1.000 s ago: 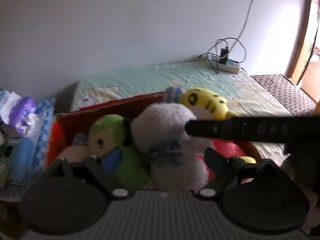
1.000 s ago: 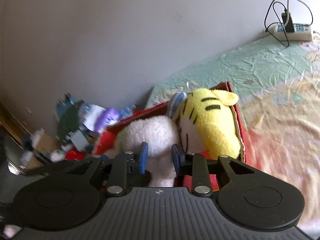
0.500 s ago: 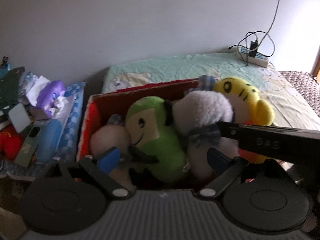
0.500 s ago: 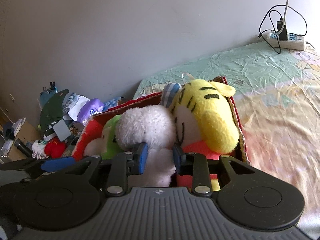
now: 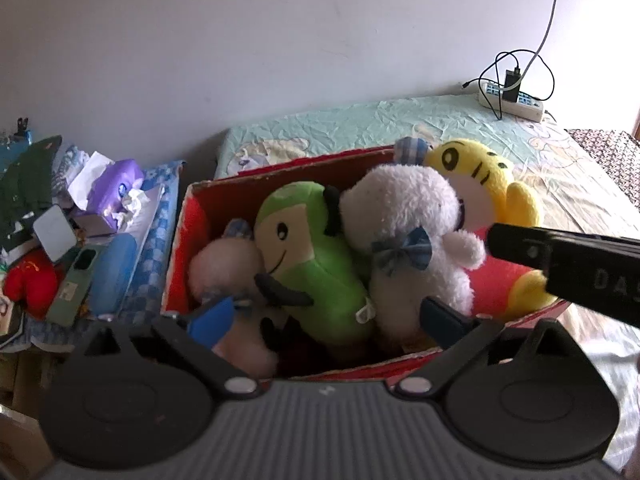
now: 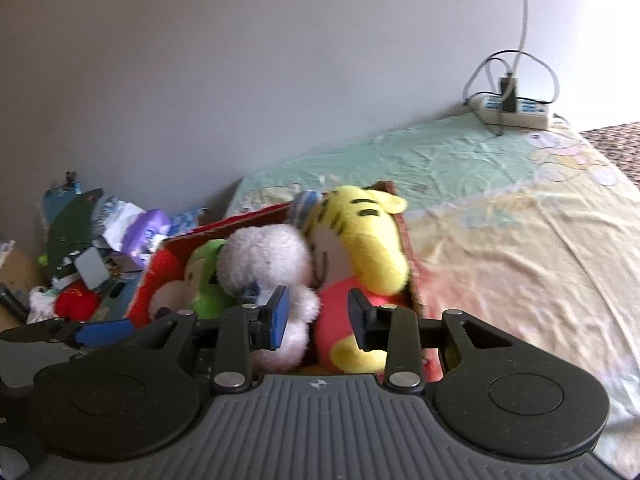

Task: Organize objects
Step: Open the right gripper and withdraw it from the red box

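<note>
While both hand-held grippers hang over the near rim of the box, the left hand-held gripper (image 5: 326, 320) has its jaws spread wide and opening further, its blue pads (image 5: 212, 318) apart from the toys below and pressing on none. The right hand-held gripper (image 6: 316, 316) stands at a narrower gap, its jaws also opening; the white toy's arm and the tiger's red body show between the pads, which do not press on either. Item: one red cardboard box (image 5: 188, 232), set on the bed, packed with soft toys. Contents, from the left of the left wrist view: a pale pink plush (image 5: 224, 264) low in the near left corner; a green plush (image 5: 316, 272) with a smiling face, leaning on it; a white fluffy plush (image 5: 404, 216) with a blue checked bow, touching the green one; a yellow tiger plush (image 5: 480, 172) in a red body at the right end, its head above the box's rim. Beyond the box: a bed (image 5: 360, 124) with a pale green and yellow printed sheet, and a white power strip (image 5: 512, 100) with a black plug and looped cables at its far edge by the wall. Left of the bed: a heap of clutter, including a purple tissue pack (image 5: 116, 188) and a red soft item (image 5: 28, 284).
</note>
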Action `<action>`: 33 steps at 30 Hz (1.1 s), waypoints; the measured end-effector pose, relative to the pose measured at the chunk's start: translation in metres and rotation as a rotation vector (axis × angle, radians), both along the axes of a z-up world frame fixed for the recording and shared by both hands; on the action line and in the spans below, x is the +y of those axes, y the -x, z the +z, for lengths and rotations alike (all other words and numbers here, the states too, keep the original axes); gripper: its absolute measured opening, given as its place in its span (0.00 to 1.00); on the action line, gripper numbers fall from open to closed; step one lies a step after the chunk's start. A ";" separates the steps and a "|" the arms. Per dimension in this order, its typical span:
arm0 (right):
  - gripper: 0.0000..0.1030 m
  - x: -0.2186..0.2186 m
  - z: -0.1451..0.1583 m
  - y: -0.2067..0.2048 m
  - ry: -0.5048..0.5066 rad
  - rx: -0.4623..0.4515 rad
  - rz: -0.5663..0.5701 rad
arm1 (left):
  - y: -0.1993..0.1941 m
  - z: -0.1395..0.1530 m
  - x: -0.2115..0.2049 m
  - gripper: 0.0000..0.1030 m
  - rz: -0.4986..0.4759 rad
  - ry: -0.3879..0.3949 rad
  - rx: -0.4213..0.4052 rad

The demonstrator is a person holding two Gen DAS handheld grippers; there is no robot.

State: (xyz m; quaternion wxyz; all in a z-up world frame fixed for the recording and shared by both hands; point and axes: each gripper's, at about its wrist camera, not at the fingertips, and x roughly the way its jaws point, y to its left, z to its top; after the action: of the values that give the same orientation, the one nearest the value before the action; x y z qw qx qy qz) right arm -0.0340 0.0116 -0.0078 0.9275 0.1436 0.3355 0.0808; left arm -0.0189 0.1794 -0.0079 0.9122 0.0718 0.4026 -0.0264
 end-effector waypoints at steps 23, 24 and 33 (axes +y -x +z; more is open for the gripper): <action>0.58 -0.070 0.009 0.016 0.130 0.059 -0.171 | 0.007 0.014 -0.071 0.97 -0.007 -0.012 0.025; 0.58 -0.076 0.008 0.015 0.133 0.064 -0.172 | 0.008 0.014 -0.078 0.97 -0.014 -0.015 0.024; 0.58 -0.124 -0.003 0.015 0.158 0.115 -0.189 | 0.011 0.007 -0.136 0.97 -0.035 -0.040 0.058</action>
State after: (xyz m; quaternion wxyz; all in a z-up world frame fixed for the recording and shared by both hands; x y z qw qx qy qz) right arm -0.0489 -0.1125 -0.0104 0.9187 0.1053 0.3783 -0.0421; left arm -0.0297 0.0432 -0.0012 0.8979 0.0963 0.4281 -0.0363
